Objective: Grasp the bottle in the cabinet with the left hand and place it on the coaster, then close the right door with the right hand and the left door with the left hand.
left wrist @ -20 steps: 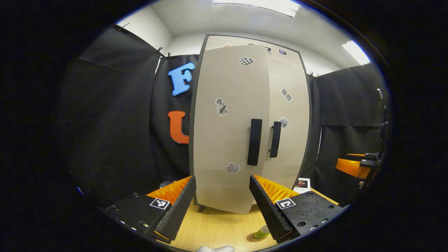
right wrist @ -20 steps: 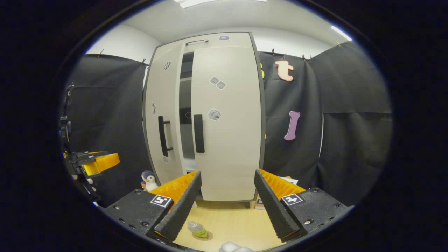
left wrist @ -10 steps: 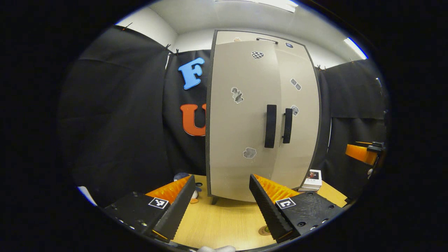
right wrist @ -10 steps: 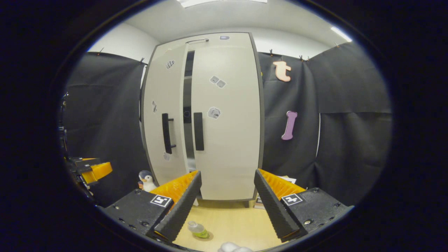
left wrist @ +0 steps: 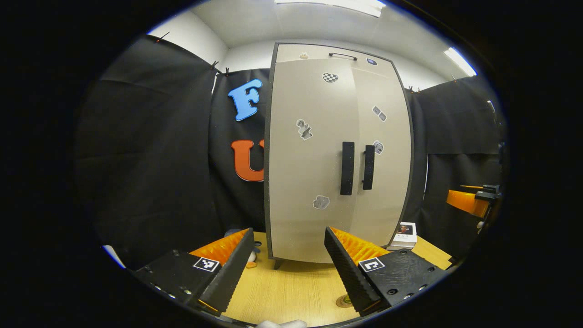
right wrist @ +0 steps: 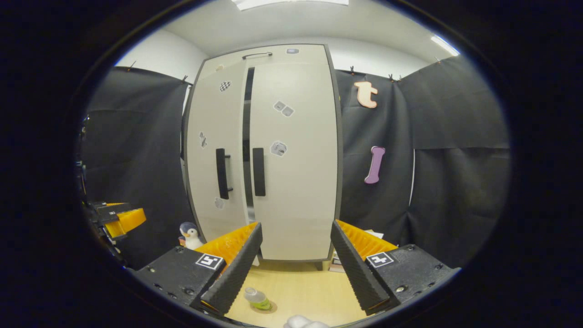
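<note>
Black cloth hangs on the left of the left gripper view, and beside it stands the pale grey cabinet (left wrist: pixel 337 150), its left door (left wrist: pixel 309 155) and right door (left wrist: pixel 382 150) meeting at two black handles with hardly any gap showing. The right gripper view tells more: from there a narrow dark slit runs between the left door (right wrist: pixel 214 150) and the right door (right wrist: pixel 294 150), so the left one is not fully shut.

A toy penguin (right wrist: pixel 190 235) sits on the table (right wrist: pixel 305 291) left of the cabinet foot in the right gripper view; in the left gripper view it is mostly hidden behind a finger. A book (left wrist: pixel 403 230) lies at the cabinet's right foot in the left gripper view.

The bottle (right wrist: pixel 256 298) is clear with a green label and stands on the round brown coaster (right wrist: pixel 268 308), on the table in front of the cabinet. In the left gripper view just a sliver of the coaster (left wrist: pixel 342 301) peeks past the finger, the bottle too hidden to make out.

The left claw (left wrist: pixel 289 266) is spread wide and empty, clear of the doors; it appears again at the left edge of the right gripper view, cut off. The right claw (right wrist: pixel 295 269) is equally wide and holds nothing.
</note>
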